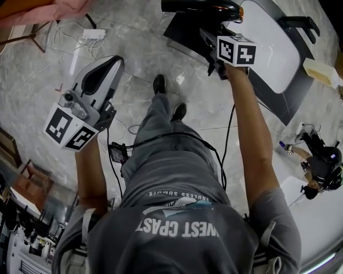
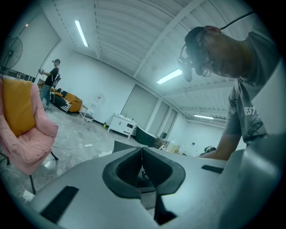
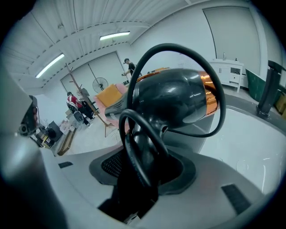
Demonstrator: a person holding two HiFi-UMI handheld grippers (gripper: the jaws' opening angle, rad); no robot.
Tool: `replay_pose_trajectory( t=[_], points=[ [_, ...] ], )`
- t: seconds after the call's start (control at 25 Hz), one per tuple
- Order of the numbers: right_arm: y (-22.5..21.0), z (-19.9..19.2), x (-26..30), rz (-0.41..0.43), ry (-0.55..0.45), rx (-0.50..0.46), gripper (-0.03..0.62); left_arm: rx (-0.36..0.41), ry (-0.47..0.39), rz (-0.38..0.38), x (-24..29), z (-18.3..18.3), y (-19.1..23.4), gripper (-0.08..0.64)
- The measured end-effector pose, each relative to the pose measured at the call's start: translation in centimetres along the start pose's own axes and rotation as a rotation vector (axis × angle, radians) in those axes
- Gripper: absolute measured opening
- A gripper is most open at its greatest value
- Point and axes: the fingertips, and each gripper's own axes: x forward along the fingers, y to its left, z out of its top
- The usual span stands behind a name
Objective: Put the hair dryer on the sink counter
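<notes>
The black hair dryer (image 3: 174,100) with a copper ring has its handle between the jaws of my right gripper (image 3: 144,166), which is shut on it. Its black cord (image 3: 134,152) loops over the body and down along the handle. In the head view the hair dryer (image 1: 201,6) hangs at the top edge, over the dark sink counter (image 1: 185,32) beside the white basin (image 1: 273,48). My left gripper (image 1: 88,101) is held out at the left over the floor, away from the counter. Its jaws are shut with nothing between the pads (image 2: 127,172).
A black faucet (image 1: 300,22) stands behind the basin, and a pale box (image 1: 321,72) lies at the counter's right end. A pink chair with an orange cushion (image 2: 22,129) stands to the left. A white power strip (image 1: 94,33) lies on the marble floor. Another person (image 1: 321,166) crouches at the right.
</notes>
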Motion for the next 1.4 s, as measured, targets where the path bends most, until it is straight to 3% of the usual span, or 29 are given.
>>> replay_pose_trajectory(
  t=[0.6, 0.84, 1.04, 1.4],
  points=[
    [-2.2, -1.2, 1.7, -0.077, 0.104, -0.028, 0.223, -0.008, -0.02, 0.06, -1.3, 0.8, 2.2, 0.02],
    [-2.5, -1.9, 2.1, -0.134, 0.145, -0.054, 0.254, 0.009, -0.027, 0.07, -2.2, 1.2, 2.0, 0.02],
    [-2.8, -2.2, 1.7, -0.181, 0.154, -0.089, 0.284, 0.029, -0.039, 0.072, -2.8, 1.7, 1.2, 0.02],
    [-1.8, -0.3, -2.3, -0.187, 0.087, -0.09, 0.287, 0.077, -0.067, 0.066, -4.7, 3.6, -0.7, 0.02]
  ],
)
